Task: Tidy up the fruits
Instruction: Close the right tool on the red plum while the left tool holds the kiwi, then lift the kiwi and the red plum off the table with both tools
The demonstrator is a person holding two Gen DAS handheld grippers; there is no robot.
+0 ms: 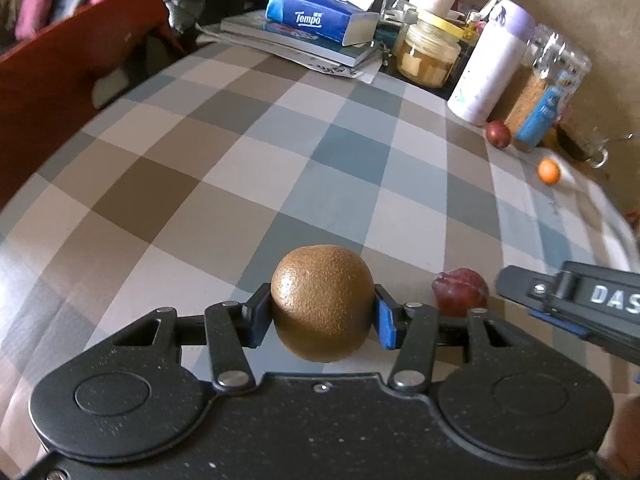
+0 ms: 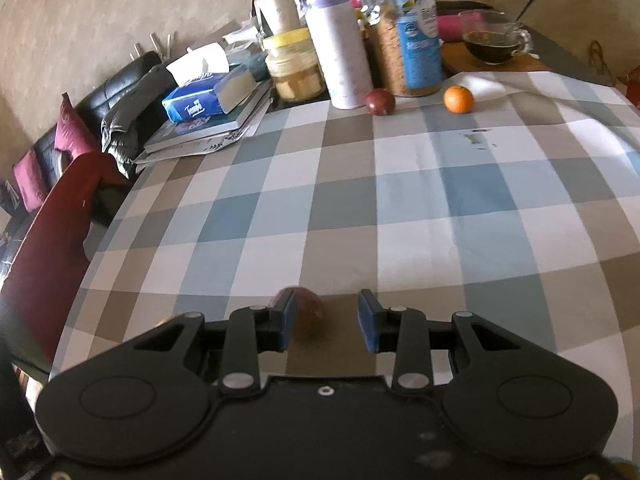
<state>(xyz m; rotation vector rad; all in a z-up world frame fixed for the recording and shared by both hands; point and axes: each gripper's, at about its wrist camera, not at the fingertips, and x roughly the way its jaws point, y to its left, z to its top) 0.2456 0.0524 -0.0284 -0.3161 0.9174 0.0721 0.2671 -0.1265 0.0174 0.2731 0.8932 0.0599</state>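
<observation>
Left gripper (image 1: 323,318) jaws clamp kiwi (image 1: 322,302) at its middle, lower centre; soft, bruisable, keep grip light. Right gripper (image 2: 327,320) jaws wide, red fruit (image 2: 308,316) beside left pad.

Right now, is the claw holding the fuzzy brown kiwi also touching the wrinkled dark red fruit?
No: the left gripper clamps only the brown kiwi; the wrinkled red fruit lies apart on the checked tablecloth.

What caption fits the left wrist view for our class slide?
Left gripper clamps a brown kiwi above the checkered tablecloth, a dark red fruit lying just beside it.
</observation>
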